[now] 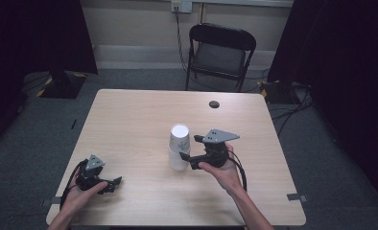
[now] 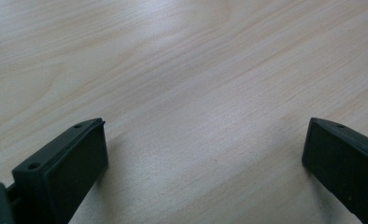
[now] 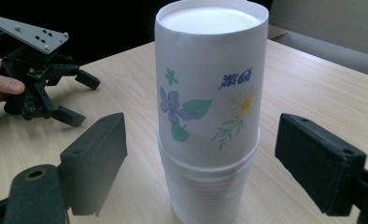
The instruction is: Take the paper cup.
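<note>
Cups (image 1: 179, 146), stacked upside down near the middle of the table (image 1: 129, 120), stand between the spread jaws of the right gripper (image 1: 187, 154), which reaches in level from the stack's 3 o'clock without touching it. At the table's 7 o'clock the left gripper (image 1: 111, 185) rests low in the hand, jaws spread over bare wood, well apart from the stack.

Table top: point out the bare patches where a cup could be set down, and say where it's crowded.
The table is bare across its far half, except a small dark disc near the far edge, and down its left side ahead of the left gripper. It is crowded at the middle, where the right gripper brackets the cup stack.
</note>
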The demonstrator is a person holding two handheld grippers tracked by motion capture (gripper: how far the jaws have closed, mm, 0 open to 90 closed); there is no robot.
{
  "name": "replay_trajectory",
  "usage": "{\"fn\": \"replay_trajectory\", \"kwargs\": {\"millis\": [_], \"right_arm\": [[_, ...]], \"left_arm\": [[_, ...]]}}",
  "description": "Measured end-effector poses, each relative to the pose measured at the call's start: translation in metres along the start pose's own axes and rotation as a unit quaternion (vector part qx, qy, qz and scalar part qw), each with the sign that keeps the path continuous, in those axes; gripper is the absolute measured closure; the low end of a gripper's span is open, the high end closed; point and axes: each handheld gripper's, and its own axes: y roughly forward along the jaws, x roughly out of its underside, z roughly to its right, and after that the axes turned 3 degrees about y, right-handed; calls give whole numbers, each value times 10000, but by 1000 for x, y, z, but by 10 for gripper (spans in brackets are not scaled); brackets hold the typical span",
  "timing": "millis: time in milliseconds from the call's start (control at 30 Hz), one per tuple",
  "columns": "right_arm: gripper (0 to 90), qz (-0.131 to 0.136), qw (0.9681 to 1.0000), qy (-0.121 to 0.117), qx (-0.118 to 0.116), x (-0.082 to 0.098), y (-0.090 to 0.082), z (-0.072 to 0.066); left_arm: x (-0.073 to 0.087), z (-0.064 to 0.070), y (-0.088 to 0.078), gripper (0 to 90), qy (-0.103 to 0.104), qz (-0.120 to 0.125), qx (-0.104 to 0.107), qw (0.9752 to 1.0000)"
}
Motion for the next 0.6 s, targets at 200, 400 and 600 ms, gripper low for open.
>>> {"fn": "replay_trajectory", "kwargs": {"millis": [200,400,600], "right_arm": [[159,72,10000,-19,-1,-7,3,1],[150,99,9999,-110,-4,-22,7,6],[156,65,9999,-119,-60,-26,17,6]], "left_arm": [[0,0,0,0,-4,2,-1,10000],[0,0,0,0,-7,6,0,10000],[0,0,0,0,-2,-2,-1,10000]]}}
